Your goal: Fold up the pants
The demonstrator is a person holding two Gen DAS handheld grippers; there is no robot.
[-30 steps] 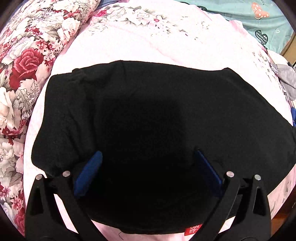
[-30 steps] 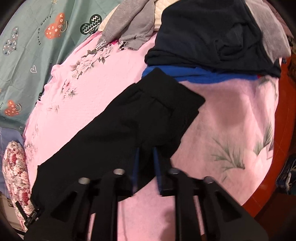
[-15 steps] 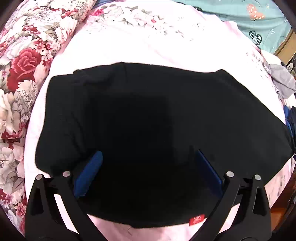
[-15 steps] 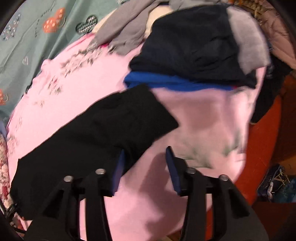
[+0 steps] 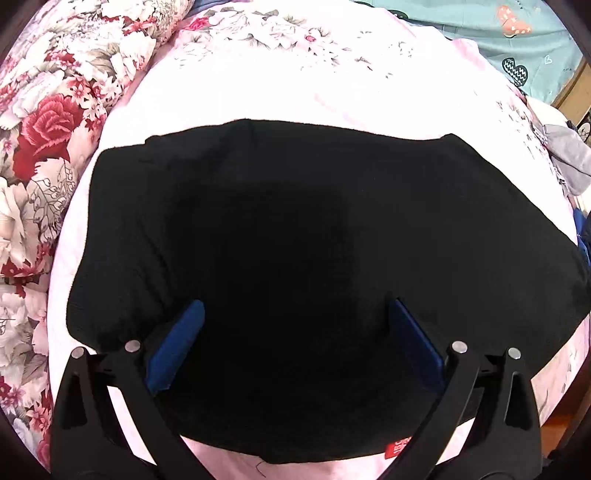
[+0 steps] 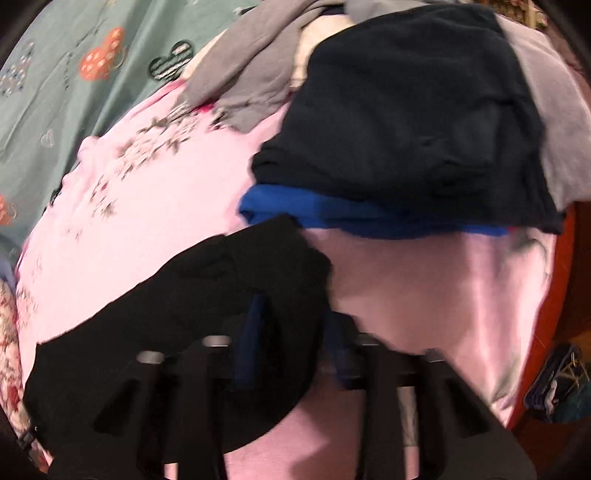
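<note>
Black pants (image 5: pixel 295 229) lie flat across the pink bedspread (image 5: pixel 295 85). My left gripper (image 5: pixel 295 314) hangs wide open over the near waist part, its blue pads on either side of the cloth, holding nothing. In the blurred right wrist view, the pants' leg end (image 6: pixel 240 280) lies on the pink cover. My right gripper (image 6: pixel 295 317) is open over the leg-end corner, one blue pad above the cloth and the other near its edge.
A floral red quilt (image 5: pixel 40 147) lies to the left. A teal sheet (image 5: pixel 517 33) is at the back. A pile of clothes, dark navy (image 6: pixel 406 122), blue (image 6: pixel 332 214) and grey (image 6: pixel 240 74), lies just beyond the leg end. The bed edge (image 6: pixel 576 277) is at right.
My right gripper opened and let go of the leg end, swung right, then came back over the leg-end corner. My left gripper stayed open and shifted slightly over the pants.
</note>
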